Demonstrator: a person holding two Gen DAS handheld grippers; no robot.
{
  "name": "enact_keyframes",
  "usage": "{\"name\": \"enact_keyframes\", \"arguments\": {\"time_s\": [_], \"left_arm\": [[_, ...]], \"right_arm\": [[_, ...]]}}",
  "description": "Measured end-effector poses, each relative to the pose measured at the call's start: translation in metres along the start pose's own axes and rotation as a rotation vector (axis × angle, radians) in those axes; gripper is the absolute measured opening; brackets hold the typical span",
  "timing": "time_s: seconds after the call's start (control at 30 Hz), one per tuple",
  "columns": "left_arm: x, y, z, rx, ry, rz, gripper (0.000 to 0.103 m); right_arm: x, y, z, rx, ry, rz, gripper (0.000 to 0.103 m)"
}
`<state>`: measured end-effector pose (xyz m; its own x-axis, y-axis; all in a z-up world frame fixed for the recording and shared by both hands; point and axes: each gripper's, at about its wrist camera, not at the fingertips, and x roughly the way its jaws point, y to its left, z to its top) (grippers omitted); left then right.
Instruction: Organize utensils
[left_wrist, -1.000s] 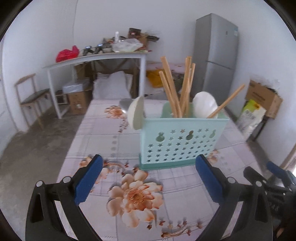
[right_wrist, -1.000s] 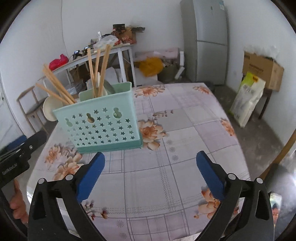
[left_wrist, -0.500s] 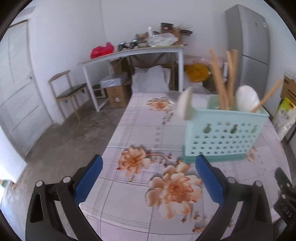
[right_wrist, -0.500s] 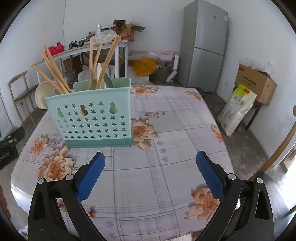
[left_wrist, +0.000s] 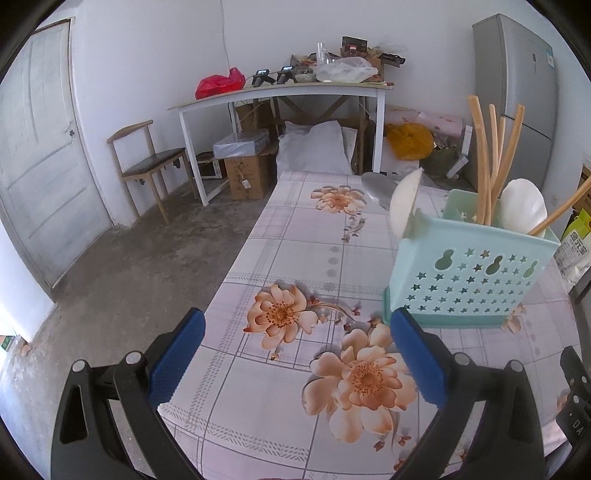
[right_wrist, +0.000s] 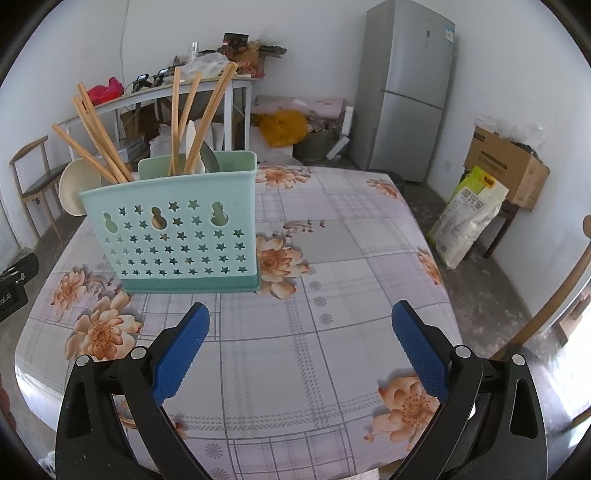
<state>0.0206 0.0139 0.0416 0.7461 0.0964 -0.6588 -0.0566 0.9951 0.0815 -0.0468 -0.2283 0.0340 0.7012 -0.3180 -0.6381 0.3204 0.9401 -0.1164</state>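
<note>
A mint-green utensil holder with star cut-outs stands on the floral tablecloth. Wooden chopsticks and white spoons stick up out of it. In the left wrist view the same holder is at the right, with chopsticks and a white spoon inside. My left gripper hangs open over the table's left part, away from the holder, nothing between its blue pads. My right gripper is open too, just in front of the holder, empty.
The table edge drops to a concrete floor on the left. Beyond stand a white desk piled with clutter, a chair, boxes, a grey fridge, a cardboard box and a sack.
The left gripper has swung to the left, so the holder slid from the middle to the right of its view. The right gripper's view shifted slightly; both stayed open.
</note>
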Motion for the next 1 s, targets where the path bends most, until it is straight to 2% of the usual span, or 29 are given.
{"name": "enact_keyframes", "arguments": {"time_s": [1.0], "left_arm": [[0.0010, -0.0028, -0.0025, 0.026, 0.019, -0.004, 0.097]], "right_arm": [[0.0039, 0.0002, -0.0015, 0.003, 0.005, 0.012, 0.095]]}}
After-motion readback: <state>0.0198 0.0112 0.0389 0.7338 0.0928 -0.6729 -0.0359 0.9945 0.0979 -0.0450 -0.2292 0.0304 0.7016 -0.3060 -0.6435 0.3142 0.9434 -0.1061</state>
